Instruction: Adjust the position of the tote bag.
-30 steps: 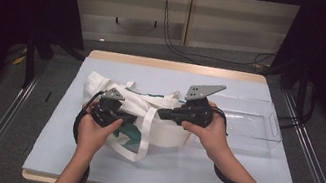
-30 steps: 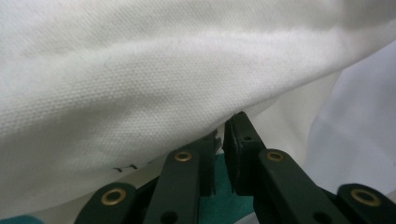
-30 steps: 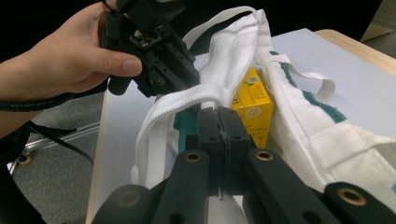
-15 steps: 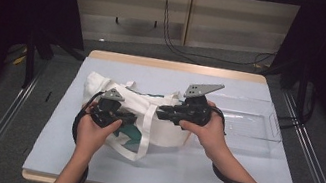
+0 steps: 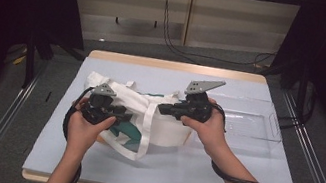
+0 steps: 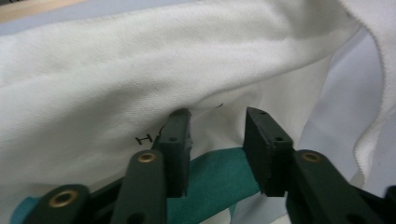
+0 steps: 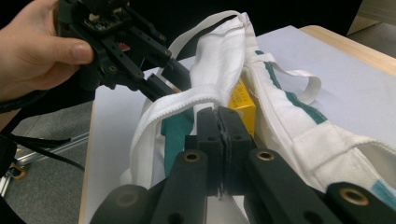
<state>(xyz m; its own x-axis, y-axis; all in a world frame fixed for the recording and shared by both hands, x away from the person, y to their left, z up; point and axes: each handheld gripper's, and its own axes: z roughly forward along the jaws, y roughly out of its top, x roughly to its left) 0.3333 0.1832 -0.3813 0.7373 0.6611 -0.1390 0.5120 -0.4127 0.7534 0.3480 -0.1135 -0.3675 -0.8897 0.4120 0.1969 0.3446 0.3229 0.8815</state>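
Gripping the white tote bag [image 5: 165, 122] on the table [image 5: 238, 171], your right gripper [image 7: 218, 116] clenched its strap [image 7: 187, 100] while your left gripper [image 6: 217, 126], jaws apart, pressed against its cloth.

White cloth tote bag [image 5: 165, 122] w/ teal print, slumped mid-table, mouth open; yellow box [image 7: 243, 99] inside

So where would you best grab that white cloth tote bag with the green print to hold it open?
Probably by the rim hem of the white cloth tote bag, from above. The right gripper looks shut on that folded edge; the open left gripper faces flat cloth, harder to pinch.
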